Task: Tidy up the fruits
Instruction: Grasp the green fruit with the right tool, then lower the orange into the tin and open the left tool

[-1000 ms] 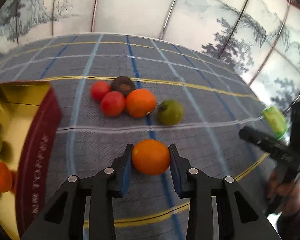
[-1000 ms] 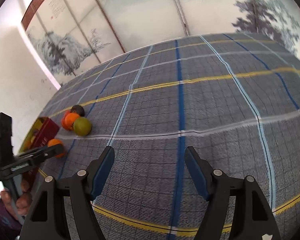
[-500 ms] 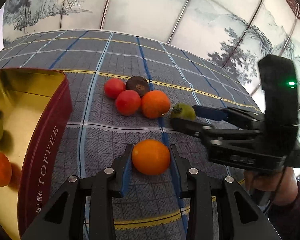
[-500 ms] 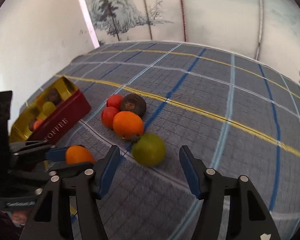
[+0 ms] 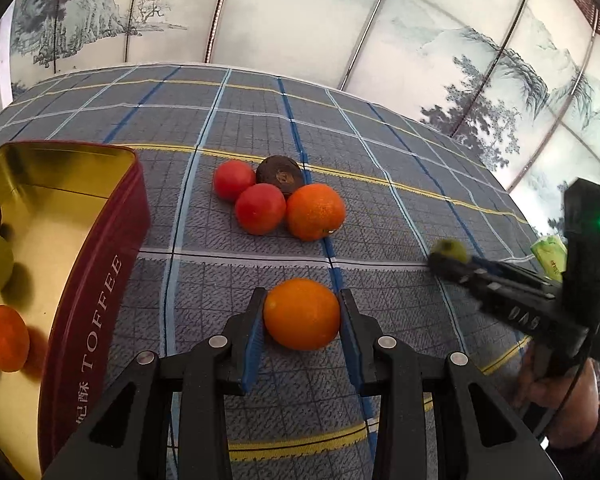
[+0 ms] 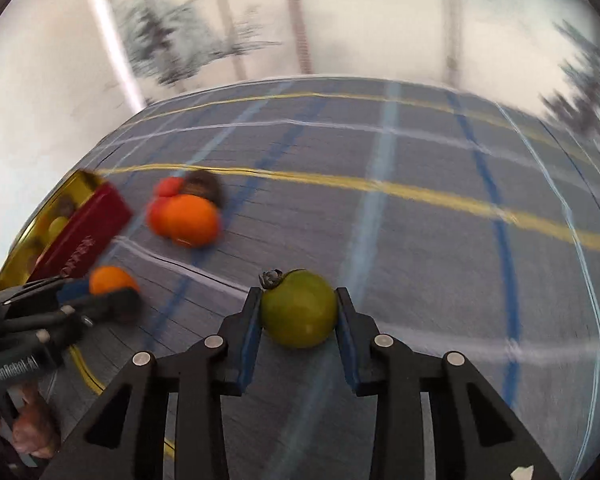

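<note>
A plaid tablecloth in grey, blue and yellow is seen filling the middle of both views, its near edge hidden behind the gripper bodies. At the left of the left wrist view a red and gold toffee tin is cut off by the frame edge, so only part of its contents can be made out: an orange fruit, a green one and a dark one. The left gripper is clamped on an orange at lower centre, both blue pads pressed against its sides. Above it, a loose cluster of two red tomatoes, a second orange and a dark brown fruit is seen touching. In the right wrist view, heavily blurred except for the foreground, the right gripper is closed on a green tomato at lower centre. A hand is partly visible at lower right.
</note>
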### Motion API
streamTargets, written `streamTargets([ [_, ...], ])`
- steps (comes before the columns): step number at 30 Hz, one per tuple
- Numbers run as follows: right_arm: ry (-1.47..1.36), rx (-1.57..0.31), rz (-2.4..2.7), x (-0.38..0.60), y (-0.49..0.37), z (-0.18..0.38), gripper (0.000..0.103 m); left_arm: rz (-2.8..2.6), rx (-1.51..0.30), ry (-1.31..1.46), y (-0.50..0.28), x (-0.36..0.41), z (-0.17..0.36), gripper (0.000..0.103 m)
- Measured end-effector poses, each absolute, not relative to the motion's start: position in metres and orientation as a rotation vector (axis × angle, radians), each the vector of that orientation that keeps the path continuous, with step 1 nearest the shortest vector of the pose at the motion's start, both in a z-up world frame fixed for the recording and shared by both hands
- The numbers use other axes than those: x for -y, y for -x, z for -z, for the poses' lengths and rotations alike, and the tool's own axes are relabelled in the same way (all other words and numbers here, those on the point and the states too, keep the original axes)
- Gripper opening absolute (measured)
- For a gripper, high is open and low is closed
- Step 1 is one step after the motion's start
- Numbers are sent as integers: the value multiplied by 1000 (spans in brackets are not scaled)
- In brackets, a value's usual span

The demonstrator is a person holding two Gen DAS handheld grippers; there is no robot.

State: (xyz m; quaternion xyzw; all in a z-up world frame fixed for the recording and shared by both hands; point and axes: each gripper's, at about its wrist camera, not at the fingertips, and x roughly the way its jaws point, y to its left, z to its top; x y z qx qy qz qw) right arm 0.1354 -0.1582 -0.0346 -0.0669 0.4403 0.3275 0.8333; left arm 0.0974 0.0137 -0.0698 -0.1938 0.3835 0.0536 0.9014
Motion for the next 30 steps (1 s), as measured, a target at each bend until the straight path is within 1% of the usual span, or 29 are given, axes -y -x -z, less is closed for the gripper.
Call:
streamTargets([
  [3,105,-913,-610,178,-144,32,32,-121,-792,393,-97,-13,70,36],
  [6,45,-940,-599,187,-154,37,32,-134,-788,387,-95,-12,69,36],
  [16,101,-931,-577,177,-156,35,33,-191,-752,306,-80,-1,56,36],
  [23,117,-926,-570,183,-147,36,33,-194,-732,305,-53,-16,15,36],
  [30,120,-925,-567,183,-145,36,33,-302,-771,193,-44,-56,-12,36],
])
